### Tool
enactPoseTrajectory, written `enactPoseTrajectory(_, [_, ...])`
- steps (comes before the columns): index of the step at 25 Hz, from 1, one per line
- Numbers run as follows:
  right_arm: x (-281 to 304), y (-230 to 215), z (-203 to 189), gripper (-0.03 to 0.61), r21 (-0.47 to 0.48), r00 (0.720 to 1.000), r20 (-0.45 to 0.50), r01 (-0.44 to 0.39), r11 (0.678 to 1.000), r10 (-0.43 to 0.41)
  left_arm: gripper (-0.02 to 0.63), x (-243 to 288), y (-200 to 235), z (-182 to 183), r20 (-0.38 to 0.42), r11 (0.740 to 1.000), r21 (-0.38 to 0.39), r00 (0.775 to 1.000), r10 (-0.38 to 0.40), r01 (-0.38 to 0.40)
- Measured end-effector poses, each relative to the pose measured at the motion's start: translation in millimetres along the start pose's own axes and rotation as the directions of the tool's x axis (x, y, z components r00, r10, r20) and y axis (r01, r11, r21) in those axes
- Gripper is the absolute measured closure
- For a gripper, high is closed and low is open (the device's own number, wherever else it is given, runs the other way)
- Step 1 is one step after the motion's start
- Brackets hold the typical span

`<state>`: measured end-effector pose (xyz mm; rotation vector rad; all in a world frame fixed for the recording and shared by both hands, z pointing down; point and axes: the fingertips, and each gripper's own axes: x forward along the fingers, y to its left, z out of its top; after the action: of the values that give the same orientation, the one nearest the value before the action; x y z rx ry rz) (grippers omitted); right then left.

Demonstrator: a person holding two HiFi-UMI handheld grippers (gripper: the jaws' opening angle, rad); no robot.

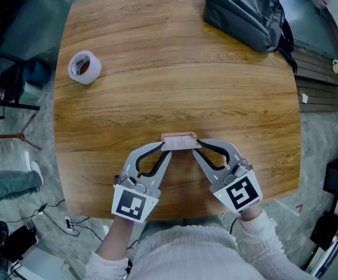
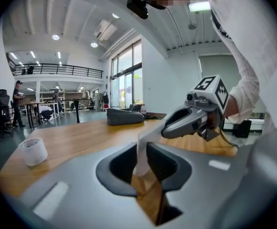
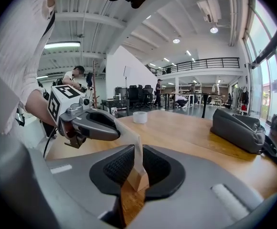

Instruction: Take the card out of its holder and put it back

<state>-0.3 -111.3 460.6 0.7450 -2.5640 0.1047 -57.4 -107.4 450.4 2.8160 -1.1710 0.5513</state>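
Observation:
A pale card stands in a small wooden holder near the table's front edge. Both grippers meet at it from the near side, the left gripper at its left end and the right gripper at its right end. In the left gripper view the white card rises between the jaws, which are shut on it. In the right gripper view the jaws close on the holder's wooden block, and the card slants up from it toward the left gripper.
A roll of tape lies at the table's left. A dark grey bag sits at the far right corner. The round wooden table stands over a floor with cables and stands at the left.

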Motion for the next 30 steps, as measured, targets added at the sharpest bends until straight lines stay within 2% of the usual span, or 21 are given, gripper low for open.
enactPoseTrajectory(10, [-2,-1,8,0.531,-0.009,1.0,0.015,0.016,1.0,-0.016,0.546,-2,3,6,0.017,1.0,-0.008,1.0,0.018,-0.018])
enactPoseTrajectory(16, [-5,-3,14,0.531,-0.023,0.999,0.028,0.024,0.999,-0.023,0.546,-4,3,13,0.024,1.0,0.015,0.999,0.023,-0.023])
enactPoseTrajectory(30, [-26,1,41,0.534,-0.052,0.996,0.074,0.06,0.997,-0.056,0.546,-19,-1,43,0.078,0.998,0.028,0.996,0.048,-0.051])
